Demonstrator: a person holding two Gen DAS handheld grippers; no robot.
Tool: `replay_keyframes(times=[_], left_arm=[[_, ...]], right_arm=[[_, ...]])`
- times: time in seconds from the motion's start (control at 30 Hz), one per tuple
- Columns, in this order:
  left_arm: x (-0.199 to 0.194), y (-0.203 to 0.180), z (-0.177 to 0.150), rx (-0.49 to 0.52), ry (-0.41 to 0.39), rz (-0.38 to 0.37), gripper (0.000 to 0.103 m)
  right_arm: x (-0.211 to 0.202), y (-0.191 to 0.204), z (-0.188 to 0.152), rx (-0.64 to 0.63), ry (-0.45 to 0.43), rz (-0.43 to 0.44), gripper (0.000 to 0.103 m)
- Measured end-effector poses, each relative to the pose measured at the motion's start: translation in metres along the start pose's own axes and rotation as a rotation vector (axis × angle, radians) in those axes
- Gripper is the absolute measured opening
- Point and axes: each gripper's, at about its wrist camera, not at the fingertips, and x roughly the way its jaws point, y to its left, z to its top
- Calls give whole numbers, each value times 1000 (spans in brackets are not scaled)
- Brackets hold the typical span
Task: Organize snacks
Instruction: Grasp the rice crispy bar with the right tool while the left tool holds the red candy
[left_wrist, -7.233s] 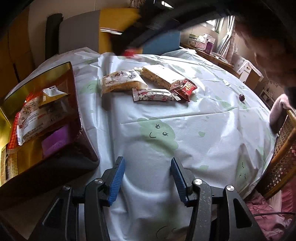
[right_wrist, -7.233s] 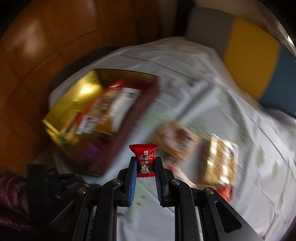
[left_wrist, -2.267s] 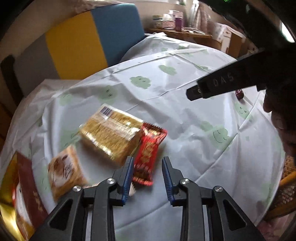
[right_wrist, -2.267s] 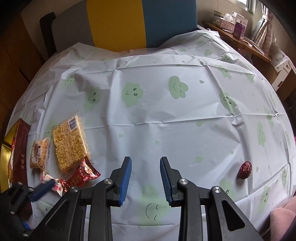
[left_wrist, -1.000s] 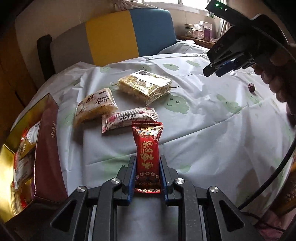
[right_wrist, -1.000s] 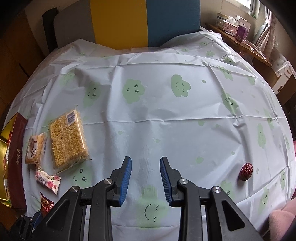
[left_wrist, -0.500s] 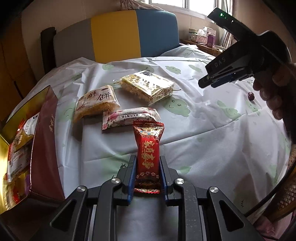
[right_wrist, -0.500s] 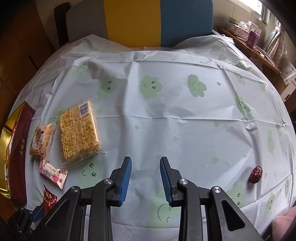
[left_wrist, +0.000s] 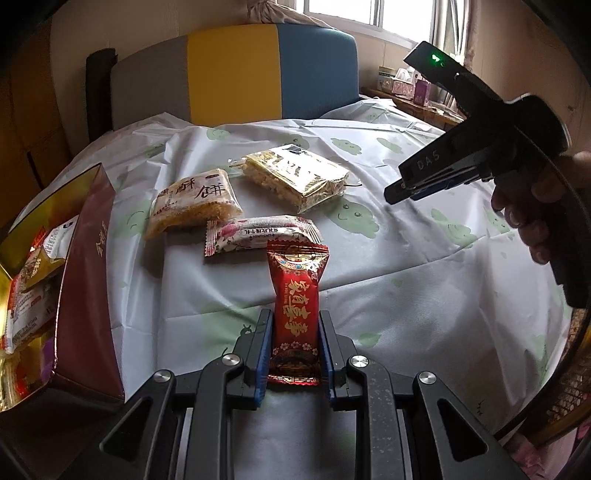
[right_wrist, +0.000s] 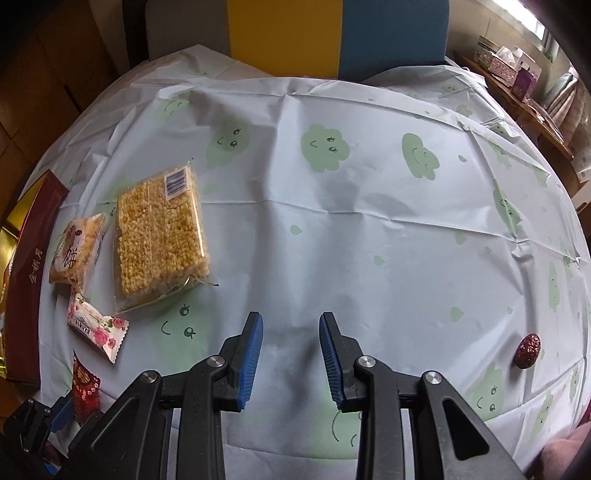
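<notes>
My left gripper (left_wrist: 294, 321) is shut on a long red snack packet (left_wrist: 297, 295) that stands upright between its blue pads, above the near part of the table. Beyond it lie a pink-and-white rose wrapper (left_wrist: 258, 234), a biscuit pack (left_wrist: 194, 206) and a clear pack of yellow puffed-rice bars (left_wrist: 295, 177). The open maroon and gold box (left_wrist: 86, 280) sits at the left with packets inside. My right gripper (right_wrist: 291, 321) hangs open and empty over bare tablecloth; the rice bars (right_wrist: 159, 232) lie to its left. A hand holds it at the right of the left wrist view.
A round table wears a pale cloth (right_wrist: 369, 229) printed with green smiling clouds. One red date (right_wrist: 528, 350) lies near the right edge. A grey, yellow and blue chair back (left_wrist: 236, 74) stands behind the table. A wicker chair (left_wrist: 565, 398) is at the near right.
My left gripper keeps its grip on the red packet and has barely moved. The right gripper has drifted left and lower, so the rice bars and the date now sit further right in its view.
</notes>
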Motion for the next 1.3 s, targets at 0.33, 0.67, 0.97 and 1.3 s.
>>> replay_keyframes(times=[0.33, 0.67, 0.97, 1.3], left_arm=[[-13, 12, -10, -19, 1, -50, 23], [-13, 16, -15, -29, -20, -69, 23], [-13, 20, -15, -43, -21, -88, 23], [-14, 20, -16, -44, -24, -90, 23]], right_arm=[[4, 23, -9, -110, -6, 46, 32], [-7, 29, 4, -97, -27, 82, 43], [-4, 89, 41, -265, -47, 85, 79], [32, 103, 59, -347, 15, 15, 73]])
